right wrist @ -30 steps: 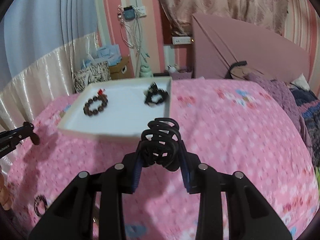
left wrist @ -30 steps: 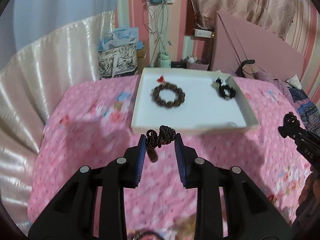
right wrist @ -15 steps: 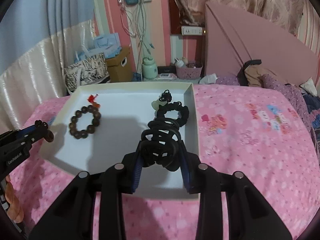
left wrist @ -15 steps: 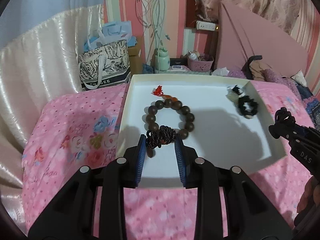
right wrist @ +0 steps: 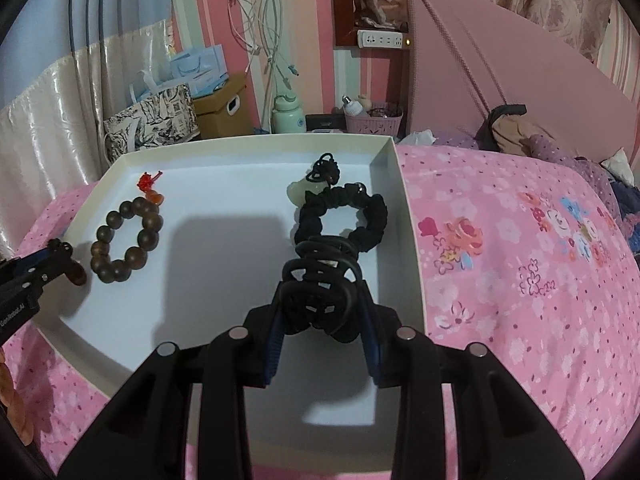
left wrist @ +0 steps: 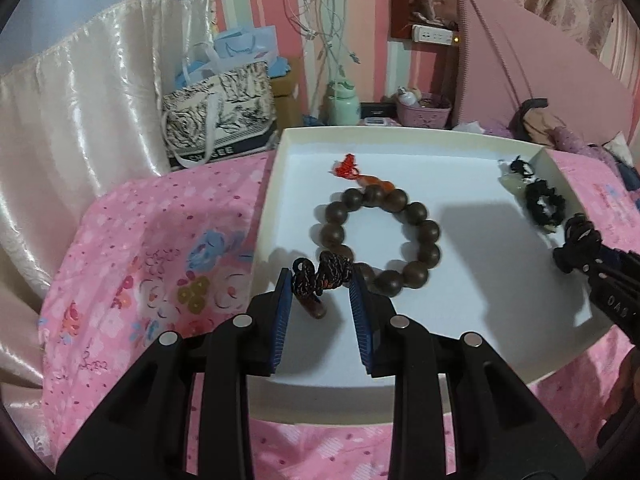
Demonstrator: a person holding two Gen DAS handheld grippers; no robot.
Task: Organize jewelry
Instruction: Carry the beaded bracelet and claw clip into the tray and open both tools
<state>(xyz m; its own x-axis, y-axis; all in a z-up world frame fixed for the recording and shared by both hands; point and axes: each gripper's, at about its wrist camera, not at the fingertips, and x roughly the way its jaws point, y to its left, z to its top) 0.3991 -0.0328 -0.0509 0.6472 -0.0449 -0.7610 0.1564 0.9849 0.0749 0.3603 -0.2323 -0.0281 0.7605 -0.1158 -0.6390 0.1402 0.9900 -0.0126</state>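
A white tray lies on the pink bed. In it lie a brown bead bracelet with a red tassel, a black scrunchie and a pale pendant on black cord. My left gripper is shut on a dark knotted cord with a brown pendant, held over the tray's near-left part beside the bracelet. My right gripper is shut on a black hair claw clip, held over the tray just in front of the scrunchie.
The pink floral bedspread surrounds the tray. Behind the bed stand a patterned tote bag, a cardboard box, a green bottle and a pink basket. A pink headboard rises at the right.
Both grippers have moved forward from above the bedspread to over the tray, each still holding its item. The tray's contents have not moved.
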